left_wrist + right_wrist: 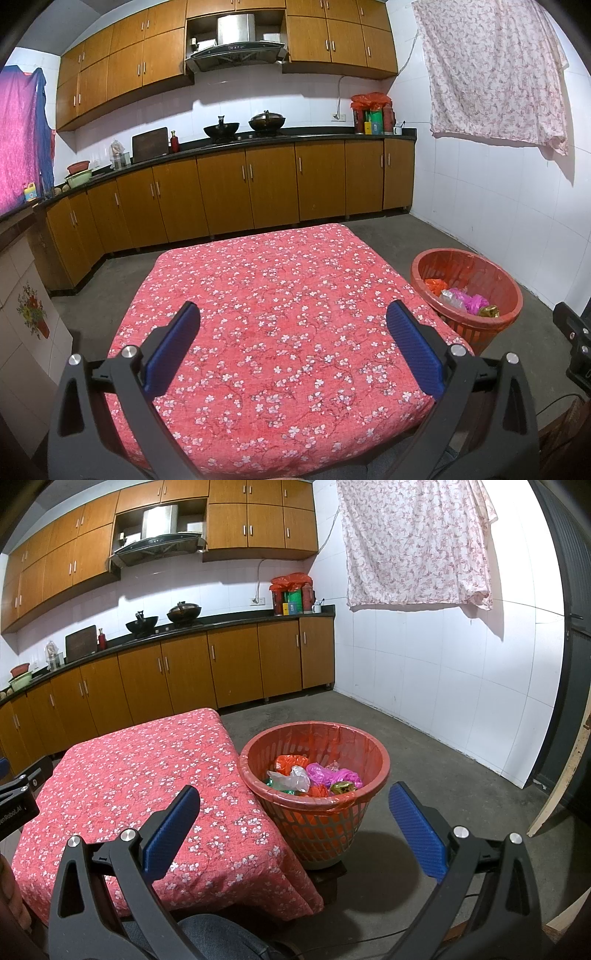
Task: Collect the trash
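A round red plastic lattice basket (316,801), lined with a red bag, stands on the grey concrete floor (424,775) touching the right edge of the low table draped in a red cloth with small white blossoms (280,332). Inside the basket lie crumpled plastic scraps (314,775) in orange, clear, pink, green and gold. The left gripper (293,321) hangs over the cloth and the right gripper (295,805) over the basket's near rim, each with its blue-padded jaws spread wide and holding nothing.

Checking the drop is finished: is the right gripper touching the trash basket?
Apart. The right wrist view shows the right gripper open and empty above the trash basket, clear of its rim.
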`<state>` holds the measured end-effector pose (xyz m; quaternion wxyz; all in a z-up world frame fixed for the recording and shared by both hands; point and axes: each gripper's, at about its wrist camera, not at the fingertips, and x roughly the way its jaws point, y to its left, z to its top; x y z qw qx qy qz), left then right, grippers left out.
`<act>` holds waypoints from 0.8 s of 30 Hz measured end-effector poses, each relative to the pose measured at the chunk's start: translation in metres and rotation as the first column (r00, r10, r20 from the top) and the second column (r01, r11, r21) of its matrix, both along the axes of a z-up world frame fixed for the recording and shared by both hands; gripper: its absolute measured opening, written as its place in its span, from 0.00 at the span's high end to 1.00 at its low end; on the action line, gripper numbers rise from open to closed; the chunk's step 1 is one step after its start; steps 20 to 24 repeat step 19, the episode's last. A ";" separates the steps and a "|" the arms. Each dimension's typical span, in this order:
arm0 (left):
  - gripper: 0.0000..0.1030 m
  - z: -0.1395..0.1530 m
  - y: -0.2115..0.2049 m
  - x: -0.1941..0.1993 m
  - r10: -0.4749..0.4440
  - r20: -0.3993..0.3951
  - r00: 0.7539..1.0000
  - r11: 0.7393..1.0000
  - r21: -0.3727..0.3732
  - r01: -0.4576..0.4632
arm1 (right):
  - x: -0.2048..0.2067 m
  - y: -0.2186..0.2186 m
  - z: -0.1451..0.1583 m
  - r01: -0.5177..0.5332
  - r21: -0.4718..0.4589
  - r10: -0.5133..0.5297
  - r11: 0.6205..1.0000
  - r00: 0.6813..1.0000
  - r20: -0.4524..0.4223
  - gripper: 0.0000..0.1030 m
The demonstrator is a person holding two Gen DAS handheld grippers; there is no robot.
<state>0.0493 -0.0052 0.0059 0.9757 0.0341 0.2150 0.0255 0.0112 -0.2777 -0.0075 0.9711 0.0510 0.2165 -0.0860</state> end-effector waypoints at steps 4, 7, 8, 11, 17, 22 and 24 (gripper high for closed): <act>0.04 0.000 0.000 0.000 0.000 0.001 1.000 1.000 0.001 0.000 | 0.000 0.001 0.000 0.000 0.000 0.000 1.000 1.000 0.000 0.02; 0.04 0.000 0.000 0.000 0.001 0.001 1.000 1.000 0.003 -0.001 | 0.000 0.001 0.000 0.000 0.000 0.000 1.000 1.000 0.000 0.02; 0.04 0.001 0.000 0.000 0.001 0.001 1.000 1.000 0.005 -0.001 | 0.000 0.000 0.000 0.000 0.000 0.000 1.000 1.000 0.000 0.02; 0.04 -0.001 -0.002 -0.001 0.001 -0.002 1.000 1.000 0.004 -0.001 | 0.000 0.001 0.000 0.000 0.000 0.000 1.000 1.000 0.000 0.02; 0.04 -0.005 -0.001 -0.004 0.001 -0.010 1.000 1.000 -0.001 -0.001 | 0.000 0.000 0.000 0.000 0.000 0.000 1.000 1.000 0.000 0.02; 0.04 -0.005 -0.001 -0.004 0.001 -0.010 1.000 1.000 -0.001 -0.001 | 0.000 0.000 0.000 0.000 0.000 0.000 1.000 1.000 0.000 0.02; 0.04 -0.005 -0.001 -0.004 0.001 -0.010 1.000 1.000 -0.001 -0.001 | 0.000 0.000 0.000 0.000 0.000 0.000 1.000 1.000 0.000 0.02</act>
